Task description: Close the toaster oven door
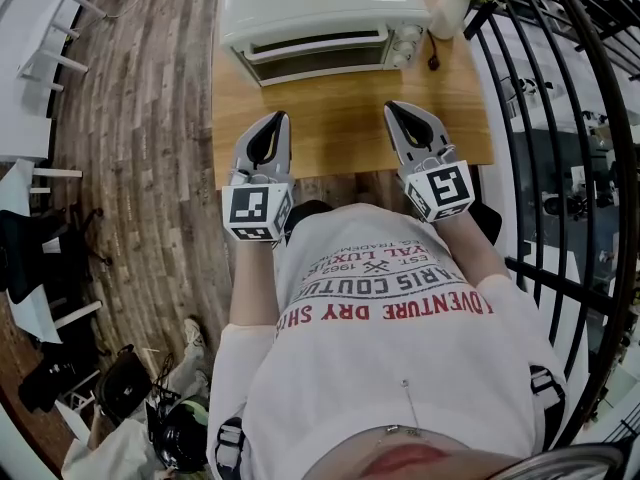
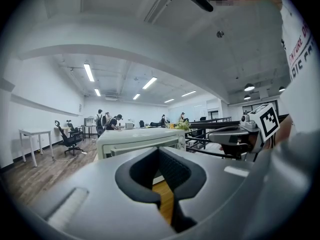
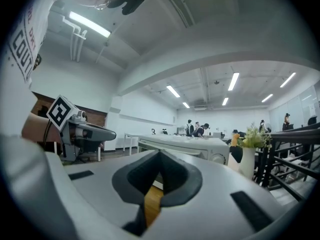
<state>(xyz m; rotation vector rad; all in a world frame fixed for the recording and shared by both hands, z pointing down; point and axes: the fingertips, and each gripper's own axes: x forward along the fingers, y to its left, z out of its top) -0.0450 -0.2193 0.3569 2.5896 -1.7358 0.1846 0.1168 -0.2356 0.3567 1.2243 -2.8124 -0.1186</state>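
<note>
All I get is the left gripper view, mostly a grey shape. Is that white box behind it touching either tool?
Observer: No. The head view shows the toaster oven at the far end of the table. The left hand-held gripper and right hand-held gripper are at its near edge, with bare wood between.
Operator: Is the right one holding anything?
Observer: No; its own view shows its jaws together, empty.
Operator: What holds those flowers?
Observer: A white vase on the table, beside the oven's right side.
</note>
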